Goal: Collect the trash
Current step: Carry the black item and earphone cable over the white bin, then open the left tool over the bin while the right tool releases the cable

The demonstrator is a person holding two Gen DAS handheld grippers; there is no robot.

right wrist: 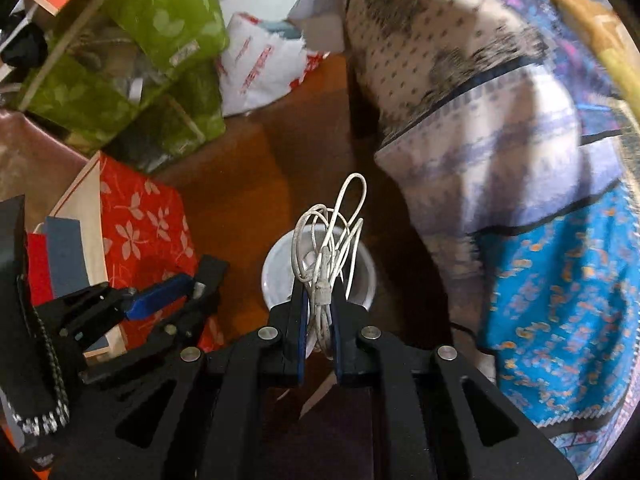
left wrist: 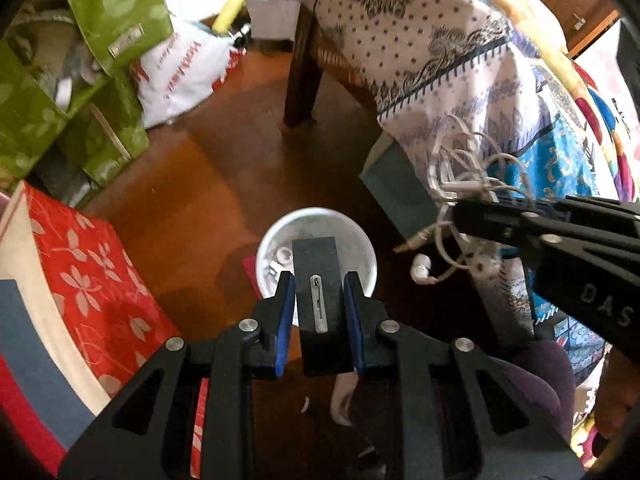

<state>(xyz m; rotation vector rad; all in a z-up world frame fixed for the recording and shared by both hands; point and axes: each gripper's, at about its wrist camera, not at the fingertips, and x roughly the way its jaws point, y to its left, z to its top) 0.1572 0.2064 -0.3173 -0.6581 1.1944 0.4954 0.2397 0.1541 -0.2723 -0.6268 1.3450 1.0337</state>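
My left gripper [left wrist: 319, 280] points down and is shut on a dark grey rectangular block [left wrist: 318, 304] with a pale slot in its face. Directly below it a white round bin [left wrist: 362, 240] stands on the wooden floor with small white bits inside. My right gripper [right wrist: 318, 292] is shut on a tangled bundle of white earphone cable [right wrist: 332, 236], whose loops hang over the same bin [right wrist: 368, 276]. In the left wrist view the right gripper [left wrist: 460, 216] reaches in from the right, with the cable [left wrist: 460, 184] and an earbud [left wrist: 422, 270] dangling beside the bin. The left gripper [right wrist: 168, 292] shows at the left of the right wrist view.
Green leaf-print bags [left wrist: 112, 12] and a white plastic bag [left wrist: 180, 76] crowd the far left. A red floral box [left wrist: 92, 264] lies close on the left. On the right are a dark wooden chair leg [left wrist: 300, 80], draped patterned cloth [left wrist: 420, 40] and a teal box [left wrist: 400, 188].
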